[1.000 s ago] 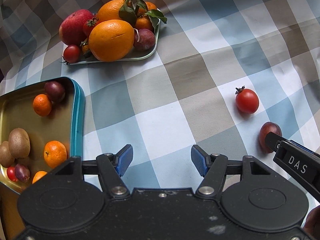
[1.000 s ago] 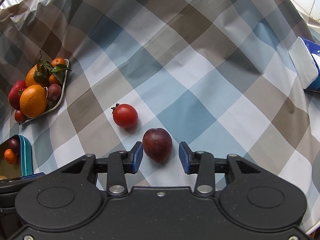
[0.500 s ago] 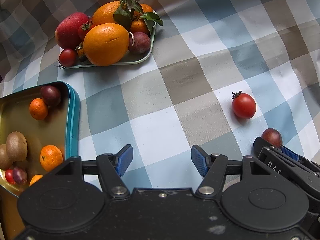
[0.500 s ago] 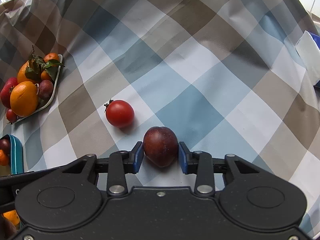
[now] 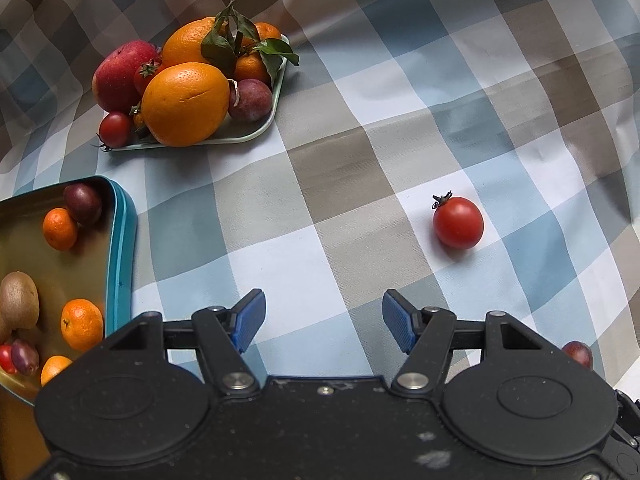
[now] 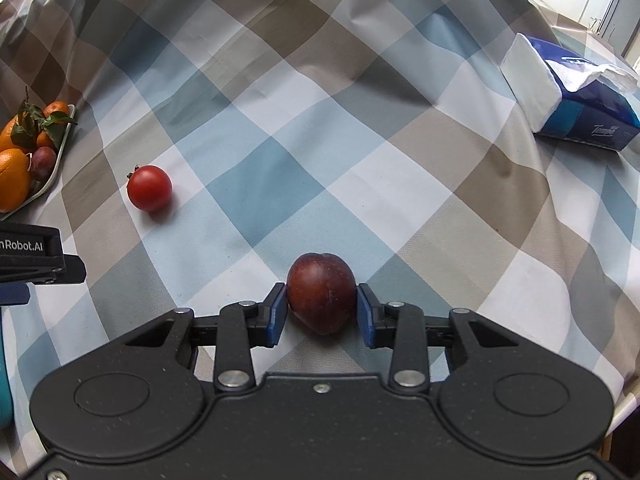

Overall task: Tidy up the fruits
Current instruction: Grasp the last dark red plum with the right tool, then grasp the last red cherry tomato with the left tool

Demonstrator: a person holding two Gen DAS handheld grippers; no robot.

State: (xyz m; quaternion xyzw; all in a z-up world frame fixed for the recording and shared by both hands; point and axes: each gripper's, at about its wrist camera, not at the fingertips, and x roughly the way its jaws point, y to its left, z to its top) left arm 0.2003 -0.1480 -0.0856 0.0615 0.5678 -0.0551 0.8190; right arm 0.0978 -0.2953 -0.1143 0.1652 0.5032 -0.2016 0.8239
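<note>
Both blue pads of the right gripper (image 6: 321, 311) now press the plum (image 6: 321, 292); a sec ago they stood apart w/ a gap each side. Plum looks low over the checked cloth (image 6: 280, 152), lift not clear. Grip made, so next is prob. carry to a tray. Left gripper (image 5: 323, 317) approx. half open, nothing in it, between teal tin (image 5: 120, 248) and loose tomato (image 5: 458, 222). Green tray (image 5: 256, 128) of oranges sits farther back.
</note>
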